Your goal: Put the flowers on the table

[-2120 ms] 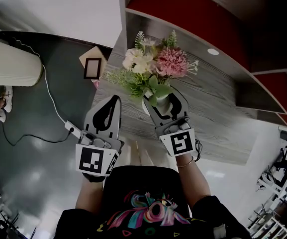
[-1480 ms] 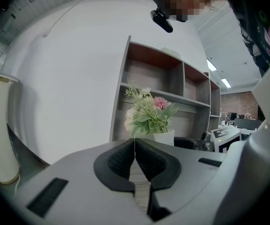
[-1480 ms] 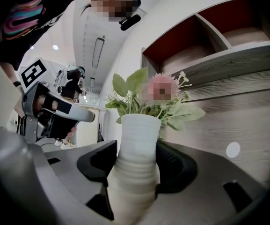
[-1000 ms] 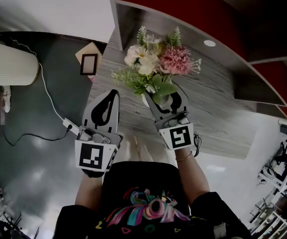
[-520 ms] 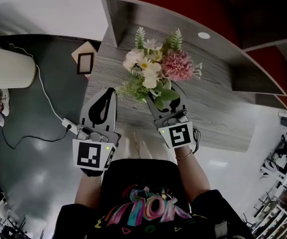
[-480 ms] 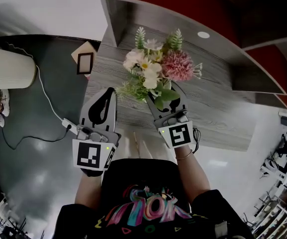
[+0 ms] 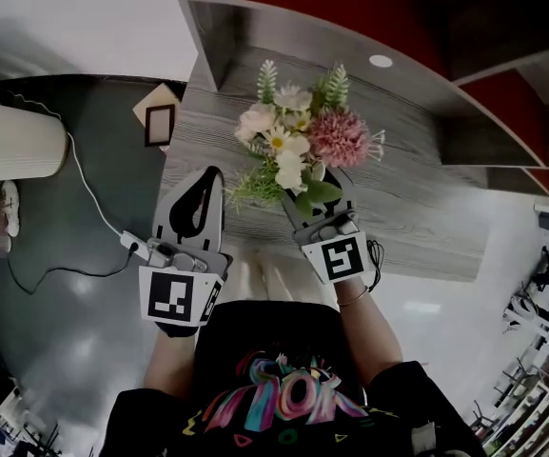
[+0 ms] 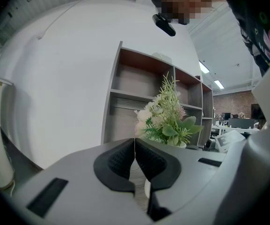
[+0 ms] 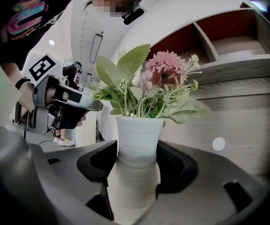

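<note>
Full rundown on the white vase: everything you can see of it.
The white vase is ribbed, matte and ceramic-looking, narrowing to a waist and widening below. It stands upright, clamped at the waist between the pads of the right gripper, over the grey wood-grain table. It holds green leaves, a pink bloom and white flowers. Its base is hidden, so I cannot tell whether it touches the table.

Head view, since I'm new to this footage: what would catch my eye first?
A pink-and-white bunch of flowers fills the centre, against the grey wooden table. Its white vase is clamped in the right hand-held gripper; the left hand-held gripper hangs shut and empty beside it.
</note>
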Demonstrator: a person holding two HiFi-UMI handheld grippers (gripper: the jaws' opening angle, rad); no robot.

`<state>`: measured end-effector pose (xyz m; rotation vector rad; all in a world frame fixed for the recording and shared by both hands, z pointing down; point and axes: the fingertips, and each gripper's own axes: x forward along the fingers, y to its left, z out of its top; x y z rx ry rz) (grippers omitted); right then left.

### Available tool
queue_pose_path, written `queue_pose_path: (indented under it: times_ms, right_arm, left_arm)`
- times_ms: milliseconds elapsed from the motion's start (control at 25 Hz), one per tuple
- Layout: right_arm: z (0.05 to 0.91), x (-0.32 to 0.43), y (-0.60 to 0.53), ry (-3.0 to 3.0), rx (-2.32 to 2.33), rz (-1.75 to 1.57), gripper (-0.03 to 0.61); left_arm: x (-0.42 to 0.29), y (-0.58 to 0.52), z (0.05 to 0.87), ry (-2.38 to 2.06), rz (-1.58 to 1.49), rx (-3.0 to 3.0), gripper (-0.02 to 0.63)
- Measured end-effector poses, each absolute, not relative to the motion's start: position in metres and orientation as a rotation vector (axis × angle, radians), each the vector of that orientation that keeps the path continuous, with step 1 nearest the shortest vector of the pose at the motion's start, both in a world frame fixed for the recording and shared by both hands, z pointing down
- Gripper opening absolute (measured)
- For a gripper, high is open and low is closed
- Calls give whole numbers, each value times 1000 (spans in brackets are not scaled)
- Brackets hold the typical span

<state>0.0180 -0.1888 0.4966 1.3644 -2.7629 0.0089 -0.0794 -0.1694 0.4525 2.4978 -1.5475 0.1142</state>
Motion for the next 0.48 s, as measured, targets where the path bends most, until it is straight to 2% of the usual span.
queue_pose_path:
  times_ms: [480]
  right_arm:
    - [499, 18, -187, -2759, 1356, 45, 276]
  left_arm:
    - [-80, -172, 449, -1539, 115, 2513, 25]
